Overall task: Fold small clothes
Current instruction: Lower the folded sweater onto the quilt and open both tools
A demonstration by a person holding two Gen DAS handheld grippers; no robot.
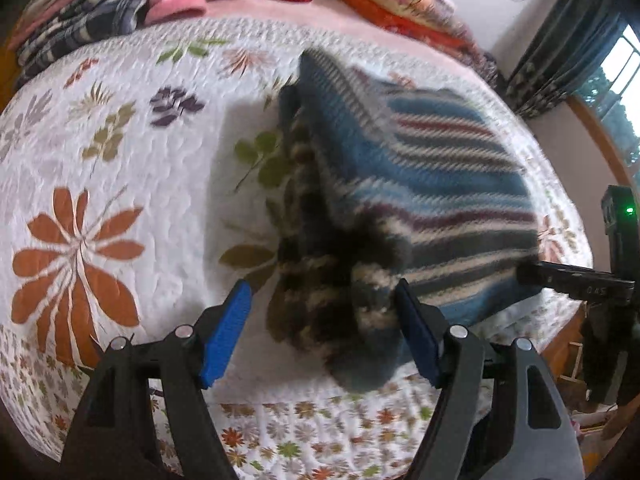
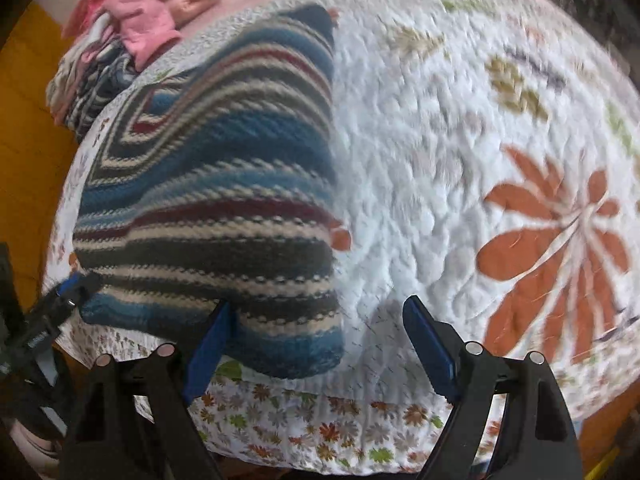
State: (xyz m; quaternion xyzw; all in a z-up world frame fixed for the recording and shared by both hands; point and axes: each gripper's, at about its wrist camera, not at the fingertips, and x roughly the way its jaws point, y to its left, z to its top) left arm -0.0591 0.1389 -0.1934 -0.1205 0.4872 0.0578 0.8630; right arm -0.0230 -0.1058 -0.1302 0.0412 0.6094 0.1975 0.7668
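Observation:
A striped knit sweater (image 1: 432, 176) in blue, cream, maroon and dark bands lies folded over on a white floral quilt (image 1: 120, 160). Its bunched near edge sits between the blue pads of my left gripper (image 1: 322, 320), which stands open; I cannot tell whether the pads touch it. My right gripper shows as a black finger (image 1: 576, 280) with its tip at the sweater's right edge. In the right wrist view the sweater (image 2: 208, 184) fills the left half, and its near corner lies between the fingers of my open right gripper (image 2: 320, 344), close to the left pad. The left gripper's tip (image 2: 72, 288) meets the sweater's left corner.
A heap of pink and plaid clothes (image 1: 120, 4) lies at the back of the bed, with orange and red bedding (image 1: 400, 16) beside it. Dark curtains (image 1: 560, 60) and a window stand at the right. The quilt's near edge (image 2: 320, 420) drops off just below the grippers.

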